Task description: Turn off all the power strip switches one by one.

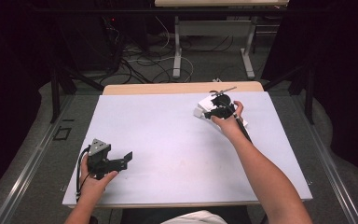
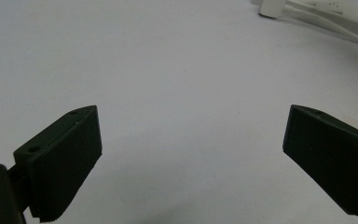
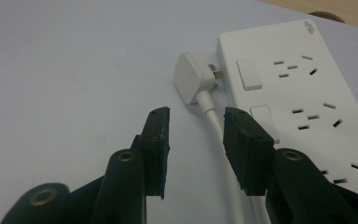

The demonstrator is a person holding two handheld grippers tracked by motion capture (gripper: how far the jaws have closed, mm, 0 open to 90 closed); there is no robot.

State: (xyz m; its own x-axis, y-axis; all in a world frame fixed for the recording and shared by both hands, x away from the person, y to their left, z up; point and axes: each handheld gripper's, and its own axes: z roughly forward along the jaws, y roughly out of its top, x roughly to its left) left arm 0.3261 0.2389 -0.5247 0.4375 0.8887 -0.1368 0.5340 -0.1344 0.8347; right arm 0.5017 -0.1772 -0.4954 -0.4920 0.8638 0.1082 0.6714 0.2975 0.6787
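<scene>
**Plug lies loose beside the power strip, between your right jaws' tips**

Plug, white and flat-headed, sits in the upper middle of the right gripper view, lying on the pale table with its prongs pointing at the side of the white power strip and just touching it or nearly so. Its white cord runs down the frame and passes between your right gripper jaws, which stand partly apart and do not press on it. In the high view your right gripper hovers over the strip in the upper right of the table. Your left gripper rests at the lower left, jaws spread wide with nothing between them. In the left gripper view the strip lies at the upper right corner.
</scene>
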